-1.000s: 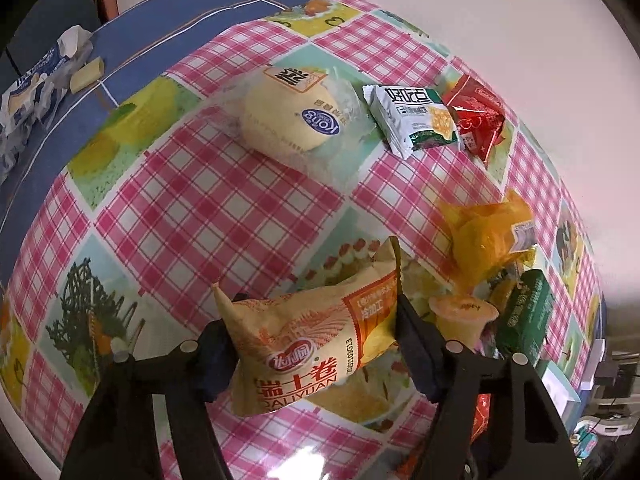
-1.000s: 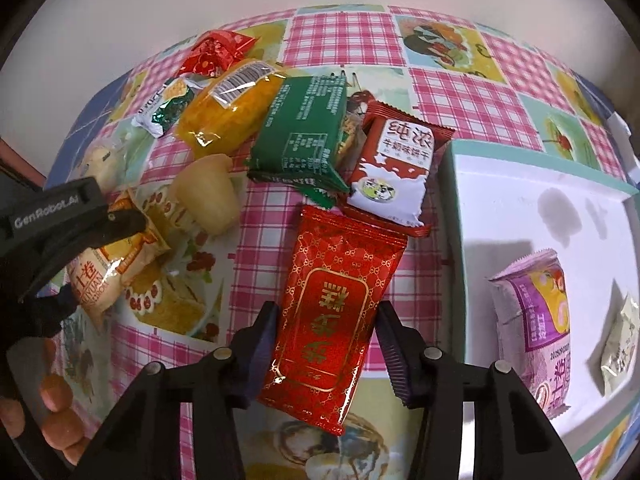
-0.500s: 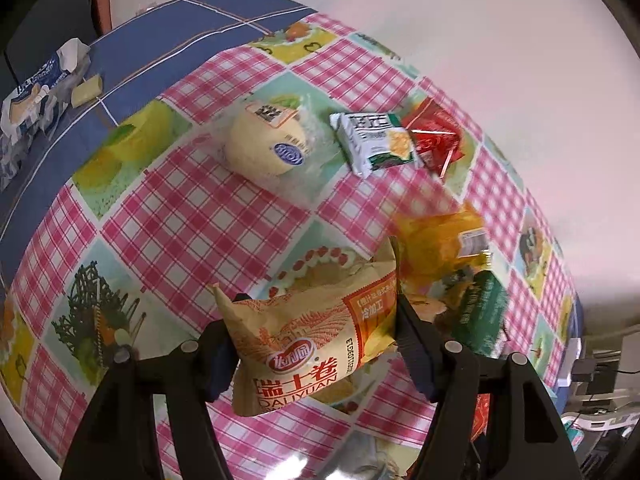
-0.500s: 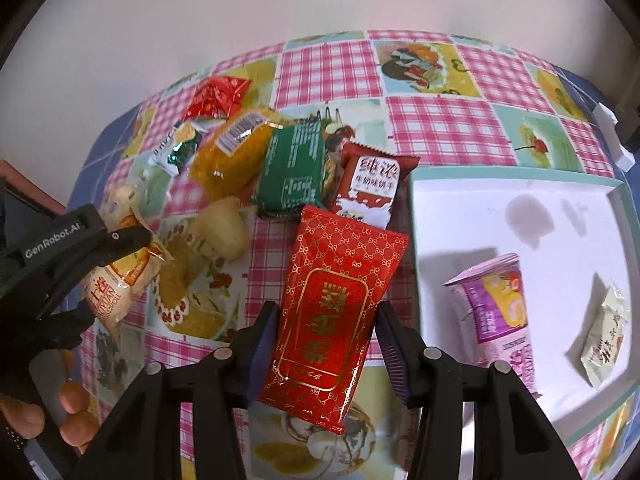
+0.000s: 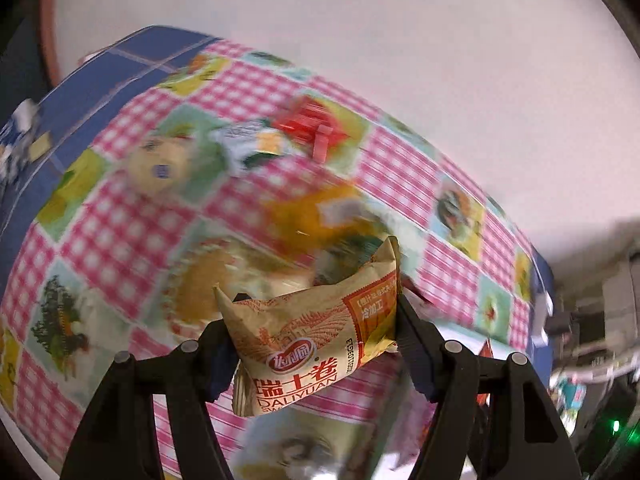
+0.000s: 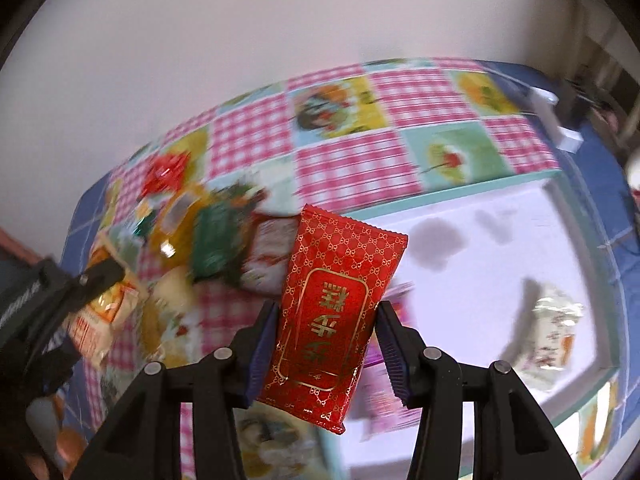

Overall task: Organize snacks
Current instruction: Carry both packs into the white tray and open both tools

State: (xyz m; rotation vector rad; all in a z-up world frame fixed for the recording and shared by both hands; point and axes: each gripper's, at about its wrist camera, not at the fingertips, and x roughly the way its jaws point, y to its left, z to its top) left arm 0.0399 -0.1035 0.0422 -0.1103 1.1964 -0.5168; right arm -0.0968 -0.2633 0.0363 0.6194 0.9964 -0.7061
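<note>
Closest up, the left hand-held gripper is pinching a tan Daliyuan swiss roll pack between its two pads, pack tilted, lifted off the table. The right hand-held gripper is clamped on a red and gold packet, holding it upright near the edge of the white tray.

Behind that, the tray has a pale wrapped snack lying in it, and a purple pack mostly hidden by the red one.

Further back on the checkered cloth is a blurry pile: an orange bag, a green pack, a small red wrapper and a round bun in clear wrap. Motion blur kills the details.
</note>
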